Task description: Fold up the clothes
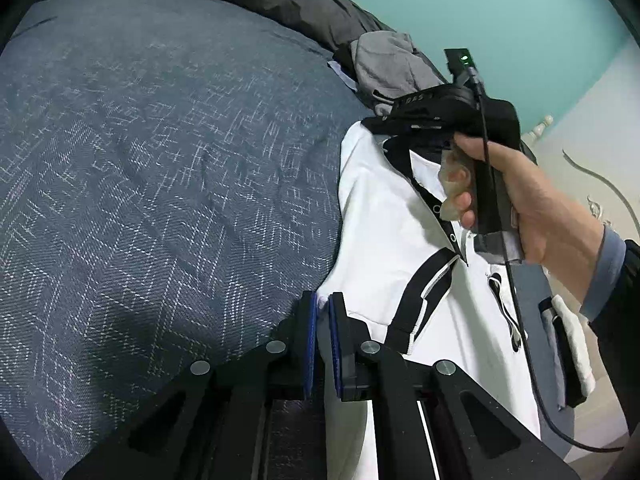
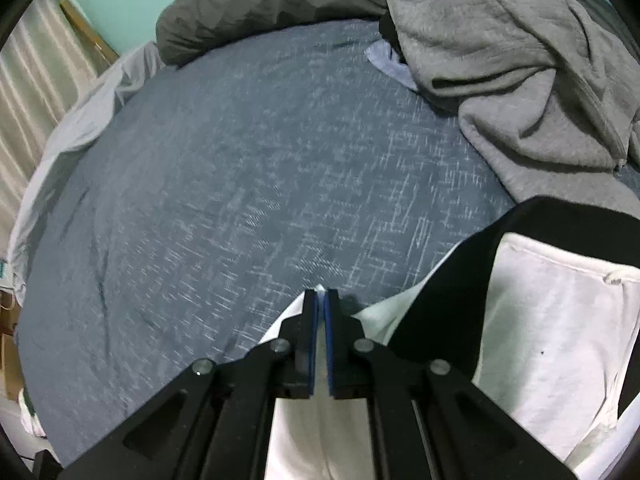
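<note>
A white jacket with black trim [image 1: 384, 220] lies along the right side of the blue patterned bedspread [image 1: 160, 160]. My left gripper [image 1: 323, 300] is shut on the jacket's left edge, with white cloth pinched between its blue pads. In the left wrist view a hand holds the right gripper's body [image 1: 460, 116] over the jacket's collar; its fingertips are hidden there. In the right wrist view my right gripper [image 2: 321, 294] is shut on a thin white edge of the jacket [image 2: 552, 320], whose black-edged hood spreads to the right.
A crumpled grey garment [image 2: 520, 80] lies at the far right of the bed over a pale blue cloth [image 2: 390, 62]. A dark grey duvet roll [image 2: 260, 4] runs along the far edge by the teal wall. A curtain [image 2: 36, 80] hangs left.
</note>
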The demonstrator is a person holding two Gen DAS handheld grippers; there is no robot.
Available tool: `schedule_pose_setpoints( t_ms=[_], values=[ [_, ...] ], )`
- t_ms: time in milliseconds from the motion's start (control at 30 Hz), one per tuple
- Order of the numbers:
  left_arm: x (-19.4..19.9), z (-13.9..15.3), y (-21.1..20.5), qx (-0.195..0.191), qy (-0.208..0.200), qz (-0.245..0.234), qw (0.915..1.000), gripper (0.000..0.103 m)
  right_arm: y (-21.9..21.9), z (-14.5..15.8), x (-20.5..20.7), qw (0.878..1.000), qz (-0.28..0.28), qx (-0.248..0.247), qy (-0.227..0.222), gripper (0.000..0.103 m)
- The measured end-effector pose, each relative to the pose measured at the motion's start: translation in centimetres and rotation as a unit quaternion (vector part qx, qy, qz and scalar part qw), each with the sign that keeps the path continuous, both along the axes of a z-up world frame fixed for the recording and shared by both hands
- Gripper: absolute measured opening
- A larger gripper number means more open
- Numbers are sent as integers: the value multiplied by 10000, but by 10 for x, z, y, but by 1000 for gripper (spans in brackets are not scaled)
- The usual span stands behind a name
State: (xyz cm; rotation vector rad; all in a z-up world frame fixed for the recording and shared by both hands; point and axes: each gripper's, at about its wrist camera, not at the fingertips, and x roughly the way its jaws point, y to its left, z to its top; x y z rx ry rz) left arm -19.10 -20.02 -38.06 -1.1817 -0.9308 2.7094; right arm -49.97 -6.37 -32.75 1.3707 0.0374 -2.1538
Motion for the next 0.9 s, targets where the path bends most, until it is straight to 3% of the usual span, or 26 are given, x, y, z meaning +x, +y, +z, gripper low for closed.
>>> schedule_pose_setpoints(
  t_ms=[100, 167, 200, 567, 700, 767, 900],
  values=[
    [1, -1, 0, 4, -17, 0, 10000, 7, 8, 14, 0, 9997, -7, -144, 181, 8],
    [1, -2, 0, 22, -36, 6, 10000, 7, 15, 14, -3, 9998, -146, -101, 66, 25],
    [2, -3, 0, 21, -39, 6, 10000, 7, 17, 11, -4, 9997, -198, -139, -45, 27],
    [12, 0, 1, -9, -37, 15, 10000, 7, 25, -16, -6, 9909, -482, -643, -1079, 27],
    [7, -2, 3, -11, -34, 9, 10000, 7, 25, -19, -11, 9871, -695, -867, -1150, 27],
    [8, -2, 0, -2, -35, 10, 10000, 7, 22, -19, -14, 9866, -752, -936, -1105, 14],
    [9, 0, 2, -21, -34, -2, 10000, 7, 17, -17, -21, 9847, -842, -1128, -1026, 10]
  ],
)
